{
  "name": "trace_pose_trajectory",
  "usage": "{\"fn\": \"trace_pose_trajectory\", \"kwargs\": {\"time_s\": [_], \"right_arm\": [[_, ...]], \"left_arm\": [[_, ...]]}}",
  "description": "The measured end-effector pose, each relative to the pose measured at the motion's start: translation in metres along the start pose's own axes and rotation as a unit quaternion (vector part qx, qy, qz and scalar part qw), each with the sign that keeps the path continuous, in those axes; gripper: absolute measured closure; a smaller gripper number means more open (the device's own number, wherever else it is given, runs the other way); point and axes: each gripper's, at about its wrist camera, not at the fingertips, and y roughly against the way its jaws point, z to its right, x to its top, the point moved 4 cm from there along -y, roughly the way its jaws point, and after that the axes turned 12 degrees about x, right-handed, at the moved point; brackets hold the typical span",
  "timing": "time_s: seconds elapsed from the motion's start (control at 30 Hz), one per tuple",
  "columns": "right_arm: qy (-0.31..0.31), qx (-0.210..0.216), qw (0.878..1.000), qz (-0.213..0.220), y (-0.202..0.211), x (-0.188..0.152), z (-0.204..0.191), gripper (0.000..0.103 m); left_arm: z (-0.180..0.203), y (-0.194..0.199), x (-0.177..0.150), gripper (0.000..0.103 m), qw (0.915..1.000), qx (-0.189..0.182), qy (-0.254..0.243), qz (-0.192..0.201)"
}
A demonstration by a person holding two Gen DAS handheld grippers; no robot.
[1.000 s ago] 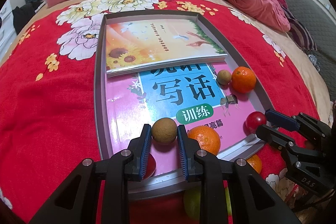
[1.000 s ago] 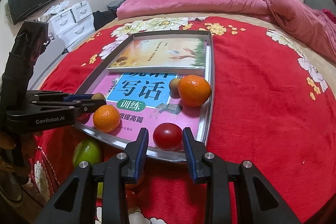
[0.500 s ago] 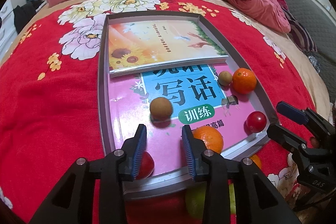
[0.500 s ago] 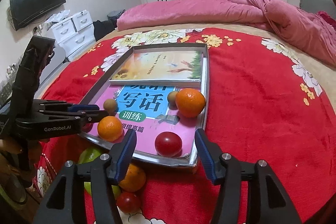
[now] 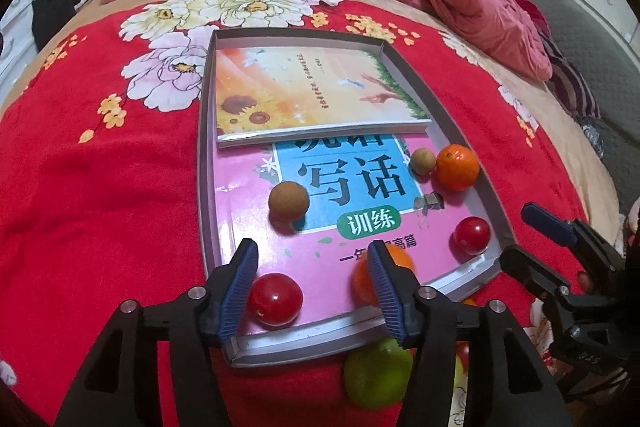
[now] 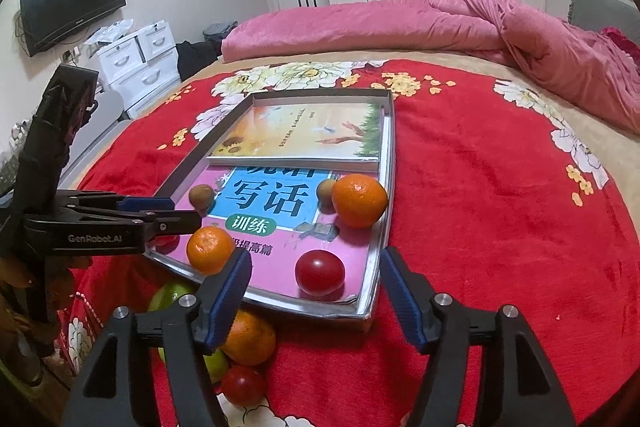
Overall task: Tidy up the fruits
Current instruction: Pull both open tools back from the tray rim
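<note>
Fruit in my tray, metal, shallow, rectangular, lined with a glossy pink workbook:
- brown kiwi, round and matt, left of centre;
- smaller kiwi, touching a dimpled orange by the right wall;
- red tomato, smooth and shiny, near right corner;
- second tomato, near left corner;
- second orange at the near edge, partly behind my left gripper's finger.

Sunflower-cover book fills the tray's far half.

Loose on the red floral bedspread, just outside the near rim: green fruit, third orange, third tomato, bunched together.

Left gripper: jaws apart, holding nothing, over the near rim.
Right gripper: jaws wide, empty, straddling the near right corner.

Pink quilt heaped beyond.
</note>
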Motion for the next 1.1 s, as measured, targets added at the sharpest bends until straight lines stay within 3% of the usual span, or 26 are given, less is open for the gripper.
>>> {"fn": "trace_pose_trajectory", "kwargs": {"time_s": [0.73,1.1], "right_arm": [[-0.014,-0.012,1.0,0.024,0.012,0.005,0.006,0.023],[-0.02,-0.014,0.999,0.035,0.019,0.008,0.009,0.018]], "left_arm": [[-0.008,0.031,0.004,0.028,0.9992,-0.01,0.024,0.03],[-0.012,0.043,0.003,0.028,0.9984,-0.022,0.033,0.04]]}}
